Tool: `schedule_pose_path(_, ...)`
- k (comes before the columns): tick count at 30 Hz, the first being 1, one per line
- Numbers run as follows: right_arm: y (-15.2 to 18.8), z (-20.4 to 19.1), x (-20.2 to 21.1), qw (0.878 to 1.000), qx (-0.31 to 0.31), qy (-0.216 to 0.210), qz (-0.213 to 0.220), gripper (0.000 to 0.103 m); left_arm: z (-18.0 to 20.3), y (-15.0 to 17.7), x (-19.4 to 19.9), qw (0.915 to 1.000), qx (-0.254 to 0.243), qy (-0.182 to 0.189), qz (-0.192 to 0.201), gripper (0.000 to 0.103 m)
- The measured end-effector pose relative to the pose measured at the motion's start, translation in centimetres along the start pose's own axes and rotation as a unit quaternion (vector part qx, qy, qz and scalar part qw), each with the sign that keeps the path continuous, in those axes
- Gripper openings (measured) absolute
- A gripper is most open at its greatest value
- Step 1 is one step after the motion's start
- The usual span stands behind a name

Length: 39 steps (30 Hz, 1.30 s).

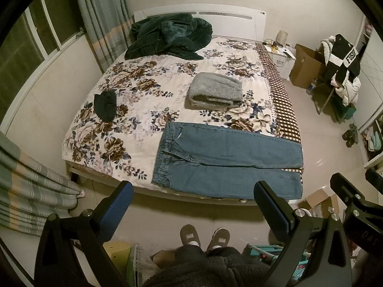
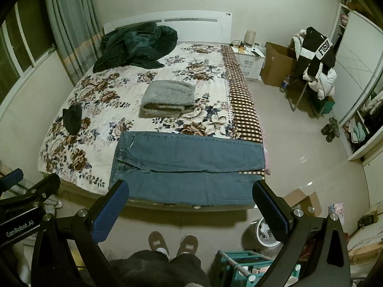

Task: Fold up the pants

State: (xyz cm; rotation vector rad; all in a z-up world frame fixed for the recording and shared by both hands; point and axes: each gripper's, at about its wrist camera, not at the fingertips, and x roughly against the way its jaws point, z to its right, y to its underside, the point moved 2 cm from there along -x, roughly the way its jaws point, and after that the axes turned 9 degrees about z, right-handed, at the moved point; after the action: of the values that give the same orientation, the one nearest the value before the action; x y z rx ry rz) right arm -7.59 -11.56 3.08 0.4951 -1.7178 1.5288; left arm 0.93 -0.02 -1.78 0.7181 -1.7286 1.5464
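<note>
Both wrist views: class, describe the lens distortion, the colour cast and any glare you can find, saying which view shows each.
Left wrist view: fisheye bends the bed edge and walls, dark corners frame the circle, warm yellowish cast, small glare spots on the floor tiles. Right wrist view: same bending, cooler greenish cast, glare on the tiles beside the jeans; the blue finger pads look oversized close up.

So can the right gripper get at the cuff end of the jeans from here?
Probably yes. The right gripper is open and holds nothing, and the jeans lie flat along the near edge of the bed, cuffs toward its side. Nothing sits between the fingers and the denim; only open floor below.
</note>
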Motion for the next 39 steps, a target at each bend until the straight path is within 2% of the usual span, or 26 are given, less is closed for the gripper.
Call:
schedule_pose_path(9, -0.7, 0.8, -1.2, 1.0, -0.003, -0.008, -0.011, 0.103, 0.5, -0.3, -0.7, 1.0, 0.006, -0.007, -0.001, 0.103)
schedule_pose_path(13, -0.6, 2.3, -2.4, 1.0, -0.008, -0.006, -0.01, 0.103, 1.2, -0.9, -1.4, 0.9995, 0.013, -0.026, 0.009, 0.103)
schedule_pose_path(19, -1.3, 5.8, -7.5, 0.999, -0.036, 0.009, -0.003, 0.103, 2.5, -2.4, -6.3, 0.9972, 0.023, -0.067, 0.026, 0.103)
schedule_pose_path(21, -1.7, 7.3, -10.3, 0.999, -0.049, 0.018, -0.002, 0.103, 3.1, -2.7, -8.0, 0.9956, 0.016, -0.087, 0.03, 0.103)
schedule_pose_path(27, -3.4, 10.9, -19.9, 0.996, -0.058, 0.06, -0.012, 0.103, 4.2, -3.9, -15.4, 0.9934, -0.005, -0.114, 0.012, 0.103)
schedule_pose_path(34, -4.8, 14.8, -33.7, 0.989, -0.09, 0.093, -0.068, 0.103, 4.9, -6.6, -25.8, 0.992, -0.005, -0.12, -0.039, 0.103)
schedule_pose_path(39, -5.3, 17.7, -45.8, 0.976, -0.144, 0.114, -0.118, 0.103, 4.7, -9.0, -35.5, 0.9885, 0.008, -0.12, -0.093, 0.103)
